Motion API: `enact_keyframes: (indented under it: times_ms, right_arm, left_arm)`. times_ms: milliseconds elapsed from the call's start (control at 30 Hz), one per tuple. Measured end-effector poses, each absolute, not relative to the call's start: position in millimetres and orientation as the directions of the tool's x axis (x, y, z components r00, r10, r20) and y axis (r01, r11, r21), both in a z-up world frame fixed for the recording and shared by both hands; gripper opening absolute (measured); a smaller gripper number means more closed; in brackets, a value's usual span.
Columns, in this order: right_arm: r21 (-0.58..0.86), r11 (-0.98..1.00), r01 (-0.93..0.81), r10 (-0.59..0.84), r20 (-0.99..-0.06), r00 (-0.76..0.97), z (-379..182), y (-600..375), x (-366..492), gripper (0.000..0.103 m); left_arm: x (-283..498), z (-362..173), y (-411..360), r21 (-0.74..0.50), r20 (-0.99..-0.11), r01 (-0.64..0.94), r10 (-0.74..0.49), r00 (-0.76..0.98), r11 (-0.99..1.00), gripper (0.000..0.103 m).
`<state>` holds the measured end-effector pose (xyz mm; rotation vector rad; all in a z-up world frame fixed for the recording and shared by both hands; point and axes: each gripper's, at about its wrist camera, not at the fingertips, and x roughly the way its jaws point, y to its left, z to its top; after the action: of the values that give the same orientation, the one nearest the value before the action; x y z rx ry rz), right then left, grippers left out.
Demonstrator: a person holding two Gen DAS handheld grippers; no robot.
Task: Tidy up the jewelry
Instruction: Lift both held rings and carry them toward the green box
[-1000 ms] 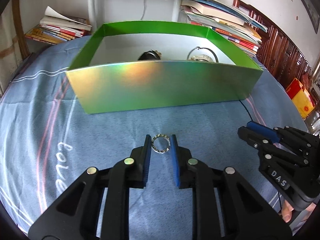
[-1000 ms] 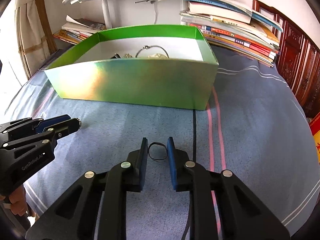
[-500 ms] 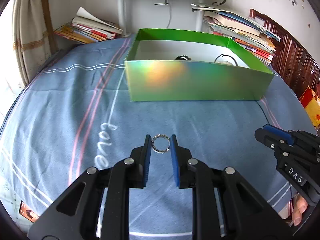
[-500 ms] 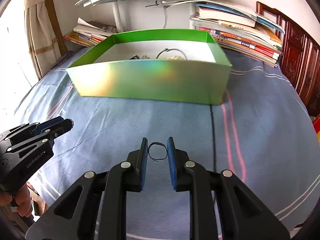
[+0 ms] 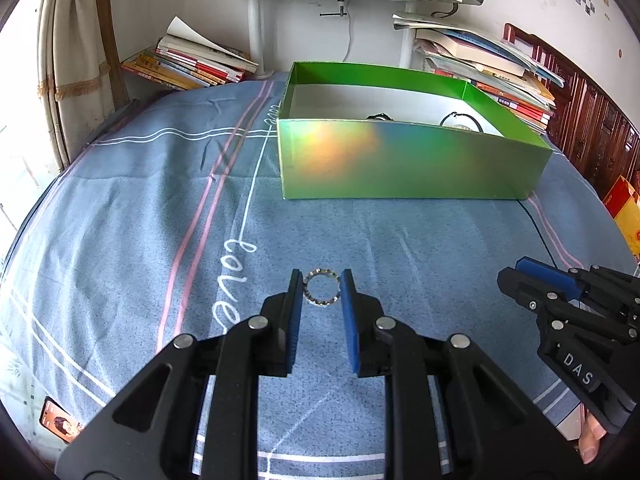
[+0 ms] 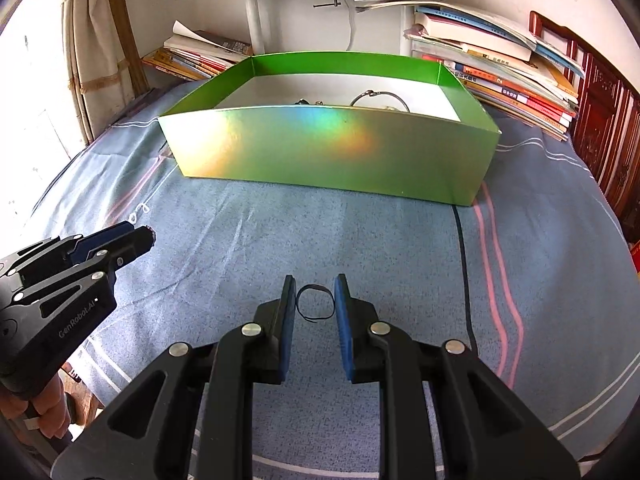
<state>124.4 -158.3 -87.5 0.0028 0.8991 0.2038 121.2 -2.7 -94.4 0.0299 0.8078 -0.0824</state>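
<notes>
My left gripper [image 5: 321,294] is shut on a silver beaded ring [image 5: 309,286], held above the blue bedspread. My right gripper [image 6: 314,300] is shut on a thin black band [image 6: 301,290], also held above the bedspread. The green box [image 5: 412,164] stands open ahead of both, up and to the right in the left wrist view and straight ahead in the right wrist view [image 6: 328,156]. Inside it lie a dark piece of jewelry [image 5: 380,117] and a thin bangle [image 6: 380,96]. Each gripper shows in the other's view: the right one [image 5: 508,276], the left one [image 6: 148,236].
Book stacks [image 5: 188,64] lie behind the box on the left and more books [image 5: 492,64] on the right. A white stand [image 5: 256,20] rises behind. A dark wooden cabinet [image 6: 608,120] is at the right. A black cable [image 6: 460,240] runs across the bedspread.
Both grippers have pulled back from the box and risen, each still holding its ring. The left one also shifted left, so the box now sits farther right in its view.
</notes>
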Motion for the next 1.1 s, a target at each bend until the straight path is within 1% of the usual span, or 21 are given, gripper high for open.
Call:
enact_keyframes:
  times_ms: [700,1100]
  right_arm:
    - [0.098,0.981,-0.166,0.18,-0.774,0.607,-88,-161,120,0.02]
    - [0.089,0.978,-0.187,0.192,-0.726,0.66,-56,-164,118,0.02]
  left_arm:
    - [116,-92,-7,0.014,-0.715,0.088,-0.051,0.698,0.996,0.019]
    - [109,-66,-2,0.002,-0.673,0.092,-0.067,0.736,0.996,0.019]
